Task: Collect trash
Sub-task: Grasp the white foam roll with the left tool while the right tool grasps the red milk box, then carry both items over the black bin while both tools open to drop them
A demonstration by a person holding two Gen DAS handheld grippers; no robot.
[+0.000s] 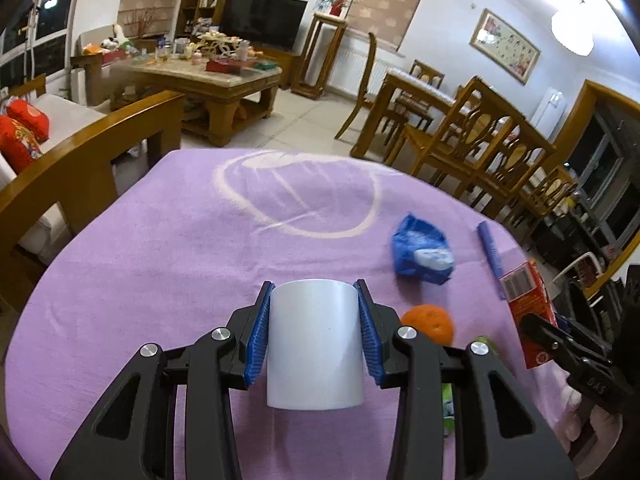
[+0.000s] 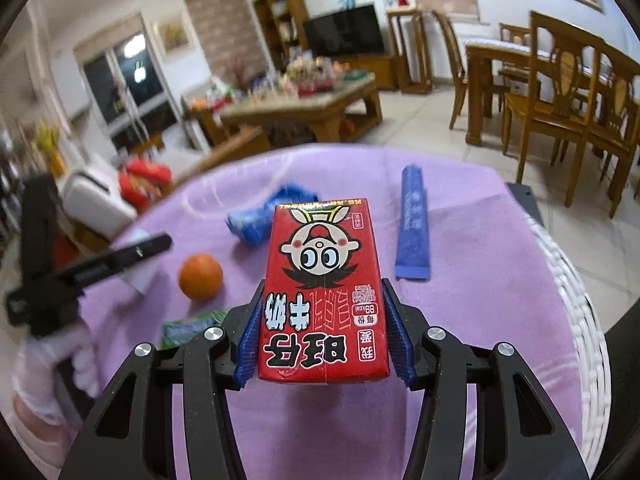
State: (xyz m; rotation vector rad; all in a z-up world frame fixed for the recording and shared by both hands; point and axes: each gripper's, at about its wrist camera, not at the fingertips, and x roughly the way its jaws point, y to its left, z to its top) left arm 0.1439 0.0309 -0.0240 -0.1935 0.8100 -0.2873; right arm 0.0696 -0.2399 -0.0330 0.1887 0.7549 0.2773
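While the left gripper (image 1: 316, 336) clamps one white cup (image 1: 315, 344), the right gripper (image 2: 324, 336) clamps one red carton (image 2: 324, 292).

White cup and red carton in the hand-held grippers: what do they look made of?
White cup: probably plastic or glazed ceramic, smooth with a soft sheen, plain and unmarked; the look leaves it open. Red carton: likely coated paperboard, glossy printed faces, crisp folded edges and a seam down the front.
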